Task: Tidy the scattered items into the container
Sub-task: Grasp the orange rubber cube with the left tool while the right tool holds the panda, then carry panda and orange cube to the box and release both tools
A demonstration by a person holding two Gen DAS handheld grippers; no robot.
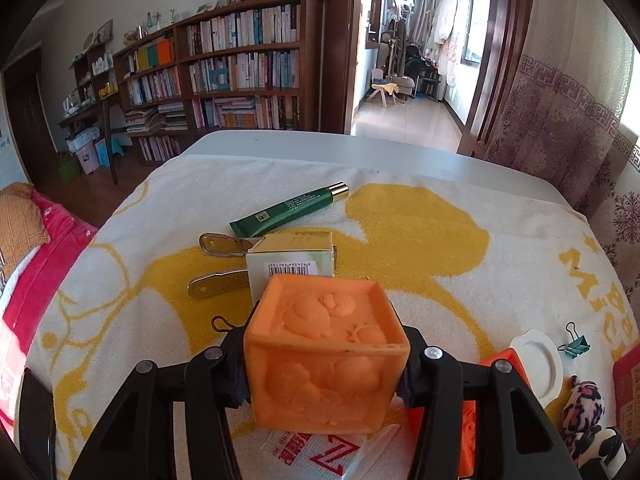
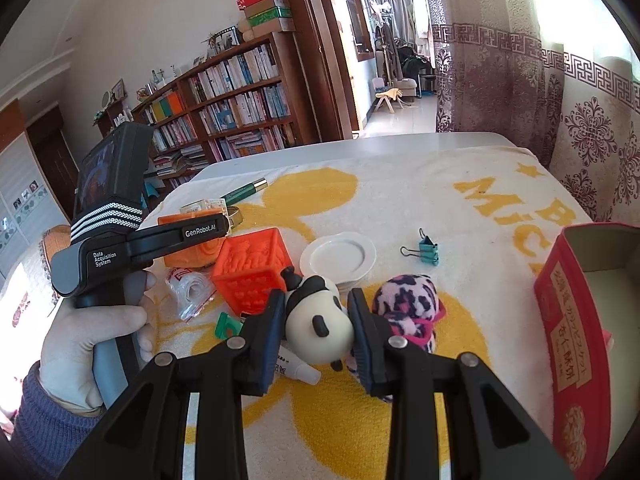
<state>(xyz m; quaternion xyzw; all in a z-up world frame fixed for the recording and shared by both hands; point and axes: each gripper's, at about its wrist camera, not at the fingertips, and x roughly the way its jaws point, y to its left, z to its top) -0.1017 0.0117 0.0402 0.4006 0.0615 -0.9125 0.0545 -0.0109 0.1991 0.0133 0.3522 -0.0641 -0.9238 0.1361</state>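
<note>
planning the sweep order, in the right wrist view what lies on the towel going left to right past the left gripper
Left to right in the right wrist view: clear plastic bag → red-orange embossed cube → panda toy between the right gripper's fingers → leopard-print plush → teal binder clip → red box.

A tall wooden bookcase packed with books stands beyond the surface. Patterned curtains hang on the right; clothes, perhaps coats, hang in the far room.
</note>
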